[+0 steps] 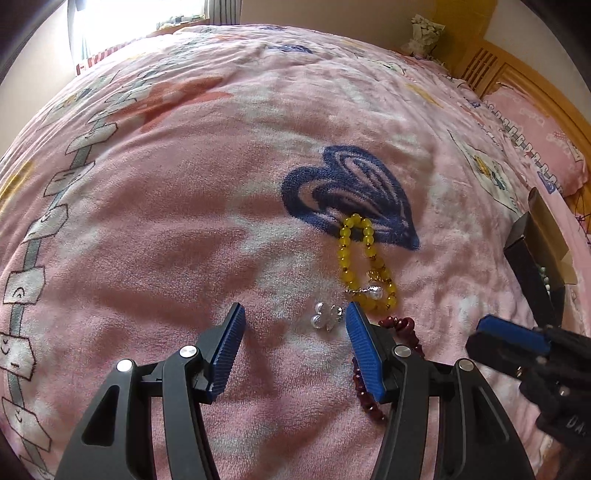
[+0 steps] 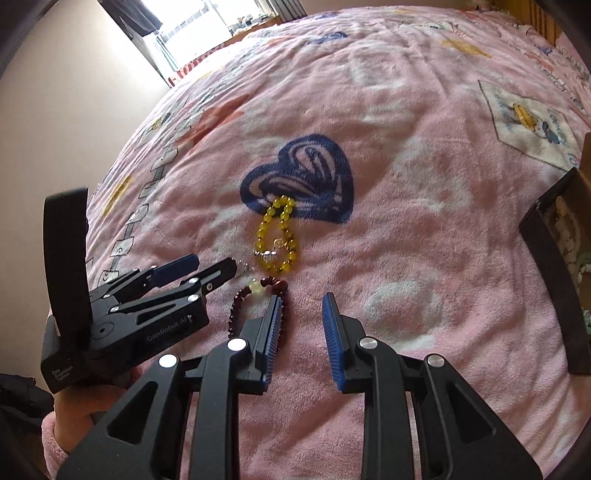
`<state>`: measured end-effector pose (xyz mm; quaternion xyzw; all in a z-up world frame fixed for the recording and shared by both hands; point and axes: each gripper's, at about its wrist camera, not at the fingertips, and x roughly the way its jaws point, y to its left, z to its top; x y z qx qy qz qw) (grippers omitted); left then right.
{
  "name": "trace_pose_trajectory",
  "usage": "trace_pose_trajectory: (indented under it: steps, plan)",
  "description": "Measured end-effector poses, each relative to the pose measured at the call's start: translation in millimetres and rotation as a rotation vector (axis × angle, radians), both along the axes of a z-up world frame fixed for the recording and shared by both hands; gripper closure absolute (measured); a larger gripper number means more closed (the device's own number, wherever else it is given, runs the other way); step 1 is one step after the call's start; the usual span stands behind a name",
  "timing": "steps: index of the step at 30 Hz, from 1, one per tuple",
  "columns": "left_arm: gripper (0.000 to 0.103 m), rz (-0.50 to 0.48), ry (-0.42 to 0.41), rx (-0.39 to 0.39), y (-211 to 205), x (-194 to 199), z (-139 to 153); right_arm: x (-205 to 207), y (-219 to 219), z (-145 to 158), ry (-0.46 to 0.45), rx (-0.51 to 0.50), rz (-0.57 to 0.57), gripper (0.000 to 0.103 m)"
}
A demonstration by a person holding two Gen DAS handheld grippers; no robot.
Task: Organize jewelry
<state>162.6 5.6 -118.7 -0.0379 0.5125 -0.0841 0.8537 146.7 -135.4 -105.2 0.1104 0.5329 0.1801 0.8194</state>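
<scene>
A yellow bead bracelet (image 1: pixel 364 264) with a silver charm lies on the pink blanket below a blue heart print; it also shows in the right wrist view (image 2: pixel 275 236). A small silver bead piece (image 1: pixel 327 315) lies between the open jaws of my left gripper (image 1: pixel 295 314), close to the right finger. A dark red bead bracelet (image 1: pixel 400 328) lies under and beside that finger; in the right wrist view (image 2: pixel 258 295) it sits by the left finger of my open, empty right gripper (image 2: pixel 301 299). The left gripper (image 2: pixel 210 267) shows at the left of that view.
A dark jewelry box (image 1: pixel 535 266) stands open at the right, with pale beads inside (image 2: pixel 569 236). A pink blanket (image 1: pixel 166 221) covers the bed. A wooden headboard (image 1: pixel 509 74) and a pink pillow (image 1: pixel 535 136) are at the far right. A window (image 2: pixel 207 33) is at the far end.
</scene>
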Motion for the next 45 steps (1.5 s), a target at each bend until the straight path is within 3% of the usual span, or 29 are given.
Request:
trace_pose_trajectory:
  steps: [4,8,19,20,22,41,45]
  plan:
    - [0.053,0.017,0.002,-0.009,-2,8,-6,2,5,-14,0.049,0.037,0.014,0.078]
    - [0.060,0.039,-0.002,-0.011,0,12,-9,3,10,-22,0.060,0.008,0.021,0.078]
    - [0.061,0.013,-0.004,0.015,-6,12,-9,3,33,-30,0.038,-0.067,0.061,0.083]
    - [0.072,0.017,-0.013,0.020,-7,12,-8,3,35,-31,0.037,-0.071,0.060,0.086]
    - [0.082,0.021,-0.020,0.038,-9,12,-9,3,35,-31,0.039,-0.063,0.058,0.088]
    - [0.083,-0.026,0.008,0.087,-17,7,-9,3,30,-30,0.045,-0.050,0.055,0.091]
    - [0.088,-0.023,-0.004,0.102,-18,6,-8,2,30,-29,0.036,-0.052,0.051,0.092]
